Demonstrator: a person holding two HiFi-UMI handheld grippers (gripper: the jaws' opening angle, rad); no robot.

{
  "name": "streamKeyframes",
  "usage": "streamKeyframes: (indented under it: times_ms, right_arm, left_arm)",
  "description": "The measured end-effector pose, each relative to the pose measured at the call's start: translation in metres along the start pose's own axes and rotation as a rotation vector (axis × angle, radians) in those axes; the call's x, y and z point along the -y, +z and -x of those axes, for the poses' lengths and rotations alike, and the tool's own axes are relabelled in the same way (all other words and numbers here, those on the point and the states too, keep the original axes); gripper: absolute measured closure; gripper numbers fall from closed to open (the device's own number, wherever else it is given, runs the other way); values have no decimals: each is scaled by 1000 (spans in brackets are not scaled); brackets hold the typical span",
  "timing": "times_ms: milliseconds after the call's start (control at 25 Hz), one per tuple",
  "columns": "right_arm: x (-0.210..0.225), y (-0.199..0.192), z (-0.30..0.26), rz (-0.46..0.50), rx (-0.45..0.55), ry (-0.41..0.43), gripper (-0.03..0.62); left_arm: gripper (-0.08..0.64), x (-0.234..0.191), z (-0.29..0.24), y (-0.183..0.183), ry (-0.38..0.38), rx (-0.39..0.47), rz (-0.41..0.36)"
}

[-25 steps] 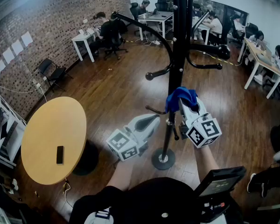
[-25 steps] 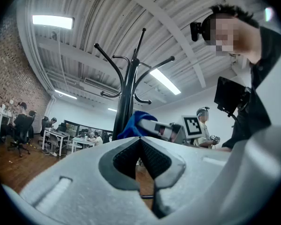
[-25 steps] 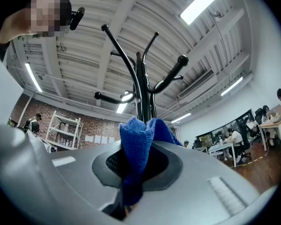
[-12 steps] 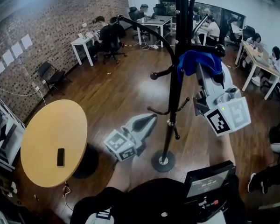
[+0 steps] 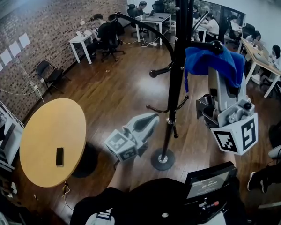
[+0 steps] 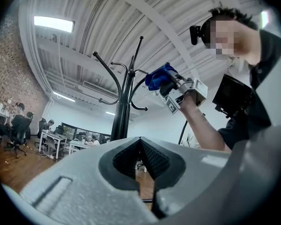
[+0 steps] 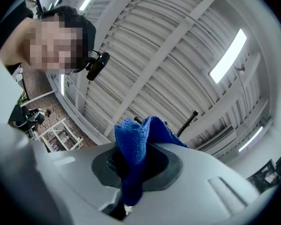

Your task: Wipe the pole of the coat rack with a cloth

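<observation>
The black coat rack pole (image 5: pixel 175 74) rises from its round base (image 5: pixel 162 159) through the middle of the head view, and it shows dark against the ceiling in the left gripper view (image 6: pixel 122 114). My right gripper (image 5: pixel 210 62) is raised high beside the pole's right side, shut on a blue cloth (image 5: pixel 207 62) that drapes over its jaws; the same cloth (image 7: pixel 136 146) stands pinched between the jaws in the right gripper view. My left gripper (image 5: pixel 152 120) hangs low, left of the pole, its jaws closed with nothing between them (image 6: pixel 140 156).
A round wooden table (image 5: pixel 51 139) with a phone (image 5: pixel 60 156) sits at the left. Hooked arms (image 5: pixel 154 71) stick out from the pole. A black chair (image 5: pixel 49 71), white desks (image 5: pixel 82 41) and seated people fill the back. A brick wall runs along the left.
My right gripper has risen with the blue cloth from low on the pole up to the height of the hooked arms. The left gripper has stayed almost still.
</observation>
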State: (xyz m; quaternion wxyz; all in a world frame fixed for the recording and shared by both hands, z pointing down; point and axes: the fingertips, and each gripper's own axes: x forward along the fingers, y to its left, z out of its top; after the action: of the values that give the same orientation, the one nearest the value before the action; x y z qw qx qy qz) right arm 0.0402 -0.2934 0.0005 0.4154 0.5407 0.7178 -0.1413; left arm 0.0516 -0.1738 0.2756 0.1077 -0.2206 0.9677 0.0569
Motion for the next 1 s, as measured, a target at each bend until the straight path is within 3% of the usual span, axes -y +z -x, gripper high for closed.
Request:
streamKeyframes:
  times_ms: [120, 320, 440, 560, 720, 1000]
  right_arm:
    - [15, -30, -8, -56, -89, -33, 568]
    - [17, -128, -3, -78, -363, -4, 566]
    - [1, -186, 22, -71, -487, 4, 566]
    - [-8, -217, 52, -135, -520, -13, 566]
    - [-23, -260, 102, -241, -635, -29, 566]
    - [-55, -354, 202, -416, -959, -7, 566]
  left_arm:
    - [565, 1, 6, -3, 23, 1, 42]
    - [565, 7, 5, -5, 2, 25, 50]
    - [565, 6, 5, -8, 4, 16, 51]
    - [565, 3, 7, -11, 13, 5, 49]
    - [565, -2, 3, -16, 26, -40, 10]
    - [565, 1, -24, -39, -36, -135, -40]
